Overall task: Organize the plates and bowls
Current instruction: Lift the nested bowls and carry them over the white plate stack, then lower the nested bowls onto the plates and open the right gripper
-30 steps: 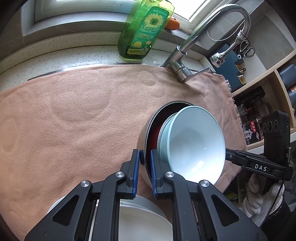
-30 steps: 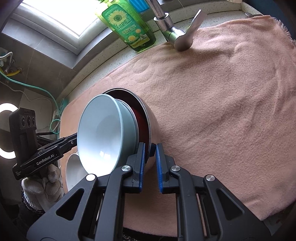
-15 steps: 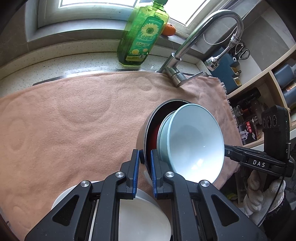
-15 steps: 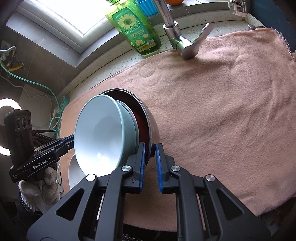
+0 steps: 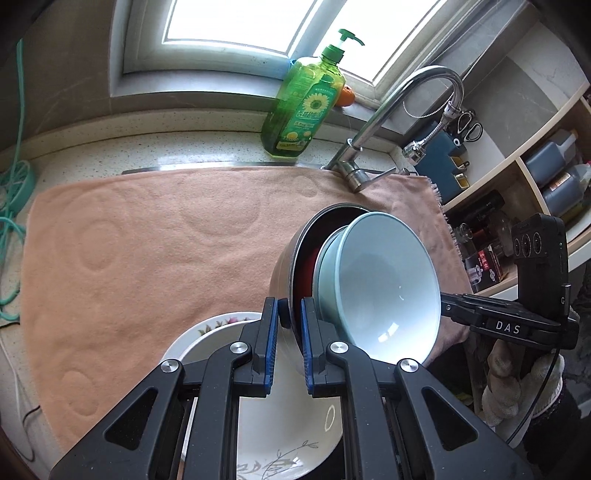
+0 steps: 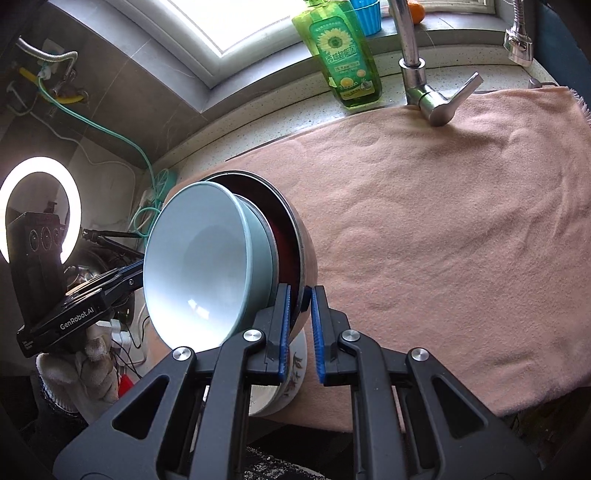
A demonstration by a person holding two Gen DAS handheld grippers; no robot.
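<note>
Both the left tool (image 5: pixel 289 320) and right tool (image 6: pixel 300 303) clench opposite rims of the steel bowl (image 5: pixel 286 266). The pale blue bowl (image 5: pixel 384 284) nests inside it. The stack hangs tilted above the flowered white bowl (image 5: pixel 288 435) on the pink towel (image 5: pixel 166 240).

1. A home kitchen; a chrome faucet (image 5: pixel 406 110) rises at the speckled stone counter's (image 5: pixel 184 147) back edge;
2. a green dish-soap bottle (image 5: pixel 303 107) stands under the window (image 5: pixel 236 22);
3. shelves (image 5: pixel 535 177) of bottles flank the right edge.
</note>
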